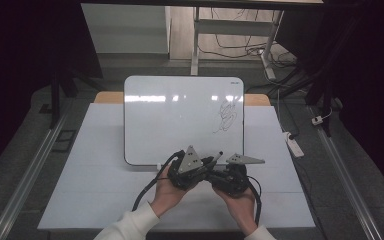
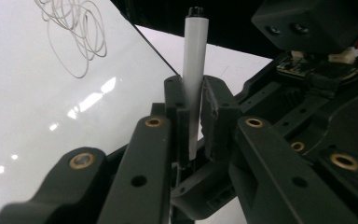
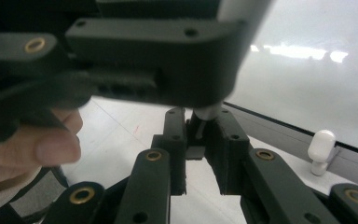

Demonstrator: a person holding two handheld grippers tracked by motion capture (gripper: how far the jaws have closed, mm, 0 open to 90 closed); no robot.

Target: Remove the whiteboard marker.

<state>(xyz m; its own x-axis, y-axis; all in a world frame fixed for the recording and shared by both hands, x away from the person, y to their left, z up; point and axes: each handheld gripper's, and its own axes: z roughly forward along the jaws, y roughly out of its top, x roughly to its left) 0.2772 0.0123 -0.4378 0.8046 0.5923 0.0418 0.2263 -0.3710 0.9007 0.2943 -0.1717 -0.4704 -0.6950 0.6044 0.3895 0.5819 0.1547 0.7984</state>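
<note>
White marker (image 2: pixel 193 70) stands upright along the left gripper (image 2: pixel 196 100) fingers (image 2: pixel 179 121).

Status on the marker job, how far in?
Done: a scribble is on the whiteboard. In hand: left tool grips the marker, right tool is shut on its lower end, possibly the cap. Left: probably parting or joining them; the scribble is not erased.
</note>
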